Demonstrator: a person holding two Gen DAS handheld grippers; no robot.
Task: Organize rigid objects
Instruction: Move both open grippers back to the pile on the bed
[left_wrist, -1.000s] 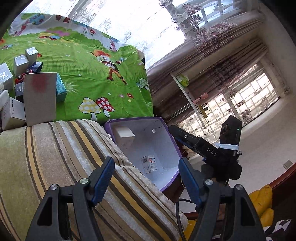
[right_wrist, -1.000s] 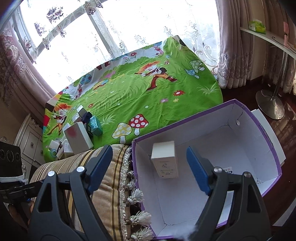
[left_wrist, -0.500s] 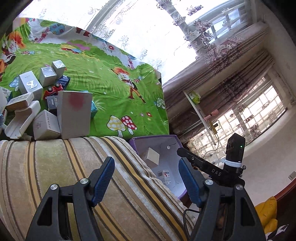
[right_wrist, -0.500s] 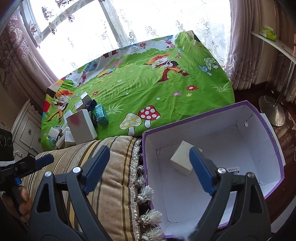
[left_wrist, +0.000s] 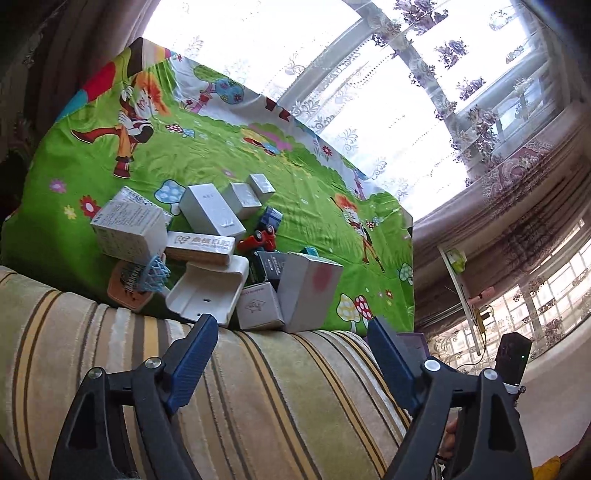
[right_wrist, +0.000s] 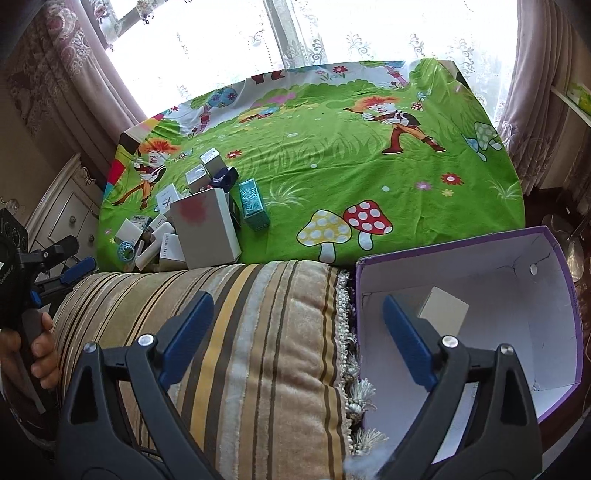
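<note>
- The bed, under a green cartoon sheet (right_wrist: 332, 162), is filling both views, with a striped cushion (right_wrist: 236, 332) lying across its near edge.
- Lace curtains (left_wrist: 332, 74) and heavier brown drapes are hanging over bright windows behind the bed; only the right wrist view is showing a cream cabinet (right_wrist: 70, 214) at the left.
- Only the right wrist view is showing the purple-edged box (right_wrist: 554, 295) clearly, sitting beside the cushion's tasselled end, with one small white carton (right_wrist: 443, 308) lying inside it; the left wrist view is catching just a corner of the box (left_wrist: 415, 338).
- The left wrist view is showing the pile of small boxes (left_wrist: 221, 243) on the sheet, just beyond the cushion: roughly ten cartons, one red toy car (left_wrist: 258, 238), one blue net hoop (left_wrist: 155, 273).
- The left gripper (left_wrist: 291, 350) is spreading its jaws wider over the cushion, nothing between them.
- The right gripper (right_wrist: 295, 325) is likewise opening, holding nothing, hovering over the cushion's end and the box.
</note>
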